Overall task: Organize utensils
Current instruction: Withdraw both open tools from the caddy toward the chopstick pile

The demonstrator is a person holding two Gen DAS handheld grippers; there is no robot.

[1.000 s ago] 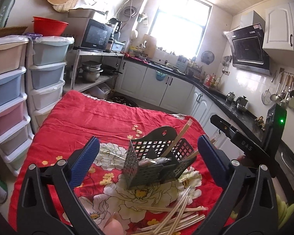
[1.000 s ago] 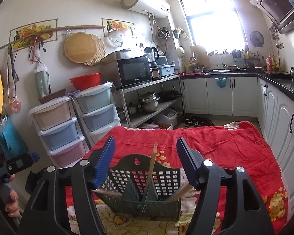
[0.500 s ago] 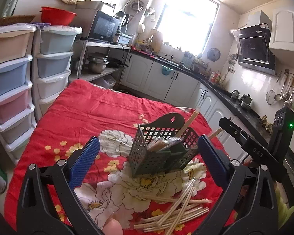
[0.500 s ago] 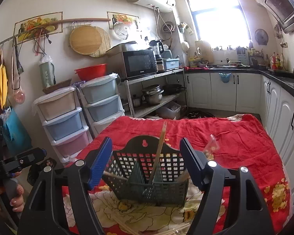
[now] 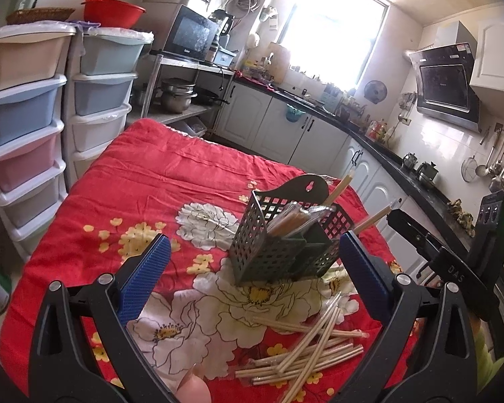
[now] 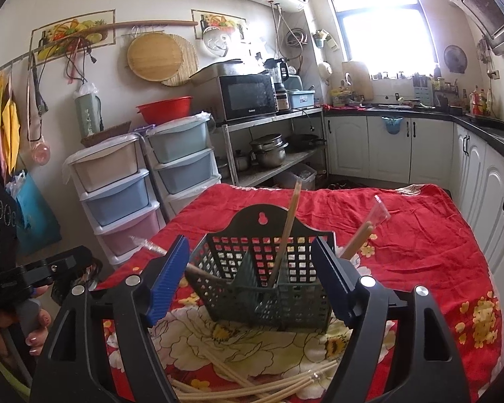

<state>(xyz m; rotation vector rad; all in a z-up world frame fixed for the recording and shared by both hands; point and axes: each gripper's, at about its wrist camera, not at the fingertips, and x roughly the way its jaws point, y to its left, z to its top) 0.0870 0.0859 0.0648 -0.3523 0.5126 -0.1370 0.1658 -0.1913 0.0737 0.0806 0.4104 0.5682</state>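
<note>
Standing upright on the red flowered bench [image 5: 171, 174], the green caddy [image 5: 285, 238] is already part-filled, while both tongs, left tongs [image 5: 252, 268] and right tongs [image 6: 252, 278], gape empty, the right just widening, likely readying for loose chopsticks [image 5: 305, 349] nearby.

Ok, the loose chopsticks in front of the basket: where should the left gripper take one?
Probably the topmost chopstick, near its middle, coming from above with the left gripper across its length. It lies over the pile, so its middle is clear of the others.
</note>
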